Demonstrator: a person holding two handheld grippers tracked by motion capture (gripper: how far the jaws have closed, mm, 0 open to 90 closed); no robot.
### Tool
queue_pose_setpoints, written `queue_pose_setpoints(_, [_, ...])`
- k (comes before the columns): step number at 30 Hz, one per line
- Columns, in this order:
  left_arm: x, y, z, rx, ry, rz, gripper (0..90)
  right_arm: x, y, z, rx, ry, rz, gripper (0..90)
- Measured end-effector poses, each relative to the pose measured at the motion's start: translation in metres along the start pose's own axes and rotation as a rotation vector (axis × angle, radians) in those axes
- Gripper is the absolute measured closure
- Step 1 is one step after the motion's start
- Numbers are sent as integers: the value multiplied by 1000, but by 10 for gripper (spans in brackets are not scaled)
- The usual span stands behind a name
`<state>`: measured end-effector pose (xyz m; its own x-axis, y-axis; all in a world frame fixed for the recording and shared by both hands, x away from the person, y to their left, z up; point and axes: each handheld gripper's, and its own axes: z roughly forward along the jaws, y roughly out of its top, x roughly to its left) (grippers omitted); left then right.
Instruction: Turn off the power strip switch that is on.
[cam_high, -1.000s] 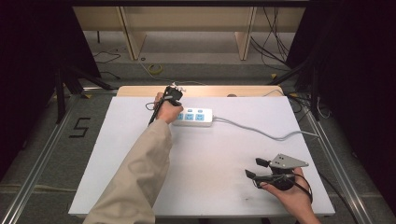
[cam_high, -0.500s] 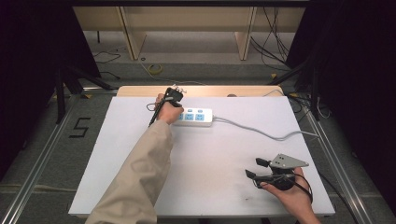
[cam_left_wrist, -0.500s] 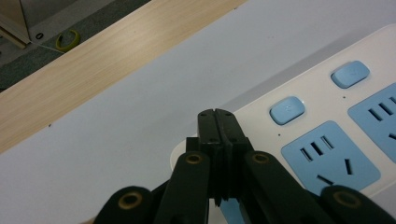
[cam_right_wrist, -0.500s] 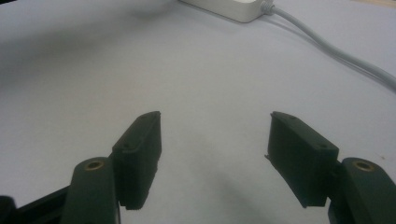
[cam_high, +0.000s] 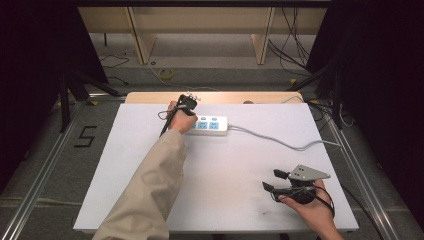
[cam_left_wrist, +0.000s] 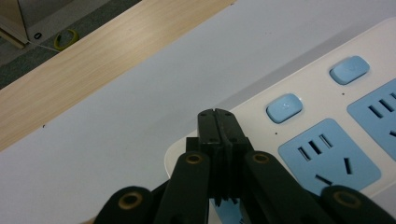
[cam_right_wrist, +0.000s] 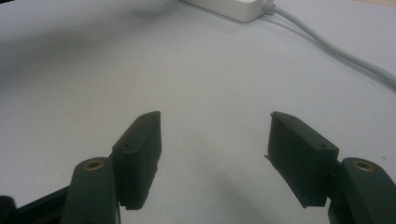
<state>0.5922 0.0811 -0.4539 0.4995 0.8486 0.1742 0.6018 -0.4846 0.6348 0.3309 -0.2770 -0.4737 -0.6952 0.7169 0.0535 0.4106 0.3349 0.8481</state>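
While both hands rest on the white table (cam_high: 150, 165):
Left gripper (cam_left_wrist: 215, 114): jaws pressed together, empty, tips over white plastic power strip's (cam_left_wrist: 299, 84) end, table's 12 o'clock.
Right gripper (cam_right_wrist: 212, 154): jaws wide apart, empty, 5 o'clock.

Beige sleeve (cam_high: 150, 190); black tool (cam_left_wrist: 217, 122) with seemingly brass-coloured rivets.

One white power strip (cam_high: 209, 125) lies on the table, with one grey cord (cam_high: 280, 141) running from it. It carries two blue rocker switches (cam_left_wrist: 284, 107) and two blue socket panels (cam_left_wrist: 328, 155). Two grippers are present: left gripper (cam_high: 192, 99), right gripper (cam_high: 274, 180).
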Motion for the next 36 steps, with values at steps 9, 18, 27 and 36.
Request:
queue_pose_setpoints(9, [0,0,0,-2,-1,-10,898,1,0,0,2,2,0,359])
queue_pose_setpoints(18, [-1,0,0,6,8,7,899,1,0,0,1,3,0,359])
queue_pose_setpoints(27, [-2,0,1,5,11,4,899,1,0,1,3,4,-2,359])
queue_pose_setpoints(36, [-3,1,0,15,17,20,900,1,1,1,4,4,-3,359])
